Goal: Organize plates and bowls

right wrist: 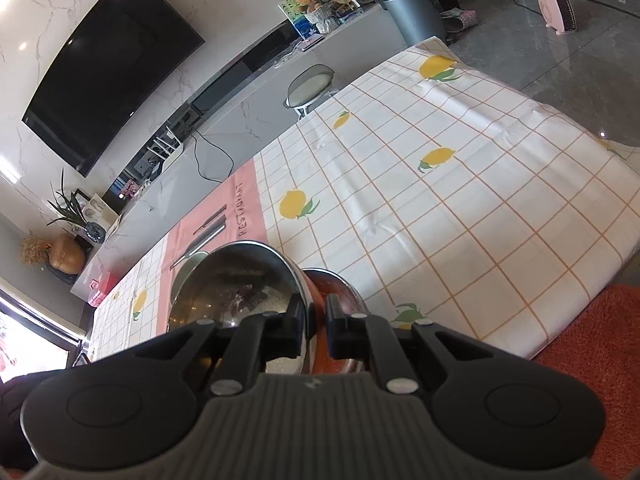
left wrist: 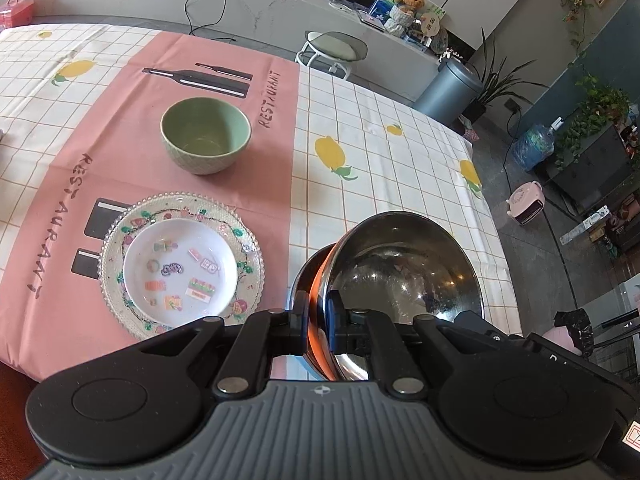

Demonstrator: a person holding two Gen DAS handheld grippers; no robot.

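Over the tablecloth [left wrist: 400, 152], both my grippers are pinched tight on steel bowls. My left gripper [left wrist: 318, 312] has its jaws nearly closed on the near rim of a steel bowl [left wrist: 404, 264], tilted, held above the cloth's near right part; a second steel rim peeks out just behind it on the left. My right gripper [right wrist: 316, 316] is clamped the same way on a rim, steel bowl [right wrist: 236, 280] to the left of its jaws, another one [right wrist: 340, 284] to the right. Left of my bowl, a white dish [left wrist: 180, 268] sits inside a glass plate [left wrist: 248, 248] on the pink strip [left wrist: 132, 128]. Farther off, a green bowl [left wrist: 206, 134] stands upright, apart from the plate.
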